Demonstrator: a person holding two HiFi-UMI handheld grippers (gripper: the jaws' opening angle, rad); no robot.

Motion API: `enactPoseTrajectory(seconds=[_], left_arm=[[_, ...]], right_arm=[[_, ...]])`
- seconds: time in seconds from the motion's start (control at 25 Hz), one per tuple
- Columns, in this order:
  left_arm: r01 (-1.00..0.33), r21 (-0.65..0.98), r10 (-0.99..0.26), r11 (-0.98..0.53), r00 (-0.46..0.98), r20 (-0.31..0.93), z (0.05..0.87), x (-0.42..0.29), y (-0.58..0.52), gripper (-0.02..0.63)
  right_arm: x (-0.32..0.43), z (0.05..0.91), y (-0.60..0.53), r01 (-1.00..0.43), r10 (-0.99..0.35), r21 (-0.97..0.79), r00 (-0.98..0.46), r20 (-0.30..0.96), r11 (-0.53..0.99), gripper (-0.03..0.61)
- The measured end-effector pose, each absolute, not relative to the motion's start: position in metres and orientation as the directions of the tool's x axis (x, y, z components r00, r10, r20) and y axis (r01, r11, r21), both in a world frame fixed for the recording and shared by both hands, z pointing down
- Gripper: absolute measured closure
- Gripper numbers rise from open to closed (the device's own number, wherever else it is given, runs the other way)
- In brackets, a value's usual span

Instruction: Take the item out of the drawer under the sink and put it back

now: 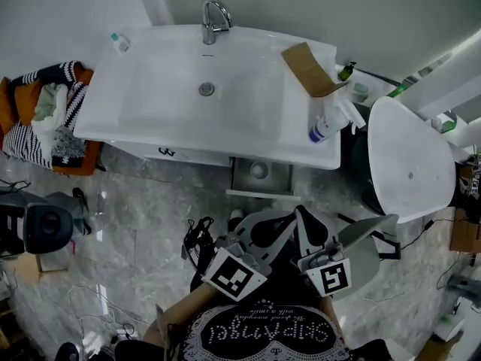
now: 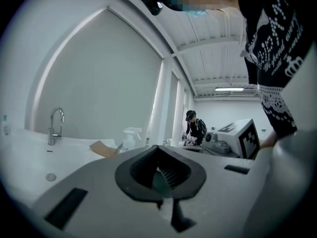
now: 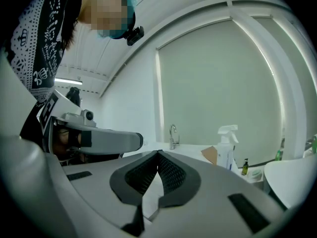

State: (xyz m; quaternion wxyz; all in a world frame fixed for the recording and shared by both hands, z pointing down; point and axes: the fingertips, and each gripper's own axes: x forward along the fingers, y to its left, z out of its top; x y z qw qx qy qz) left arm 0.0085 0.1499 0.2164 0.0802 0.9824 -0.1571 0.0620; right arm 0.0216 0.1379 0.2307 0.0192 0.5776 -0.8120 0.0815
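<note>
In the head view, down in the open drawer (image 1: pixel 259 180) under the sink (image 1: pixel 150 104): a small round pale item (image 1: pixel 259 170). No long axis to be made out from above, only the drawer's own length, running 9 to 3 o'clock.

Lower in that view, close to the body and apart from the drawer: the left hand-held gripper (image 1: pixel 269 228) and the right hand-held gripper (image 1: pixel 310 228), side by side. Both pinched together at the tips, with nothing caught between the pads.

From the left one, straight up at 12 o'clock to the item; from the right one, off toward 11. Nearer the left, then, by a little.

Fits equally an item waiting to be lifted out or one already set back. Drawer open in either case.
</note>
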Motion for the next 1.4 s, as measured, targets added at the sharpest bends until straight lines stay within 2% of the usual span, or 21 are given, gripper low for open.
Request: enactPoseTrajectory(seconds=[0.28, 0.52, 1.4], left_arm=[[-0.272, 0.218, -0.247, -0.937, 0.96, 0.134, 0.226, 0.019, 0.15, 0.614], [-0.234, 0.217, -0.213, -0.948, 0.97, 0.119, 0.224, 0.021, 0.154, 0.614], [-0.246, 0.201, -0.219, -0.948, 0.965, 0.146, 0.226, 0.017, 0.154, 0.614]], right_arm=[[0.034, 0.242, 0.15, -0.96, -0.945, -0.114, -0.275, 0.176, 0.258, 0.56], [0.039, 0.243, 0.15, -0.963, -0.95, -0.118, -0.26, 0.173, 0.242, 0.56], [0.032, 0.243, 0.146, -0.953, -0.942, -0.127, -0.292, 0.164, 0.274, 0.56]])
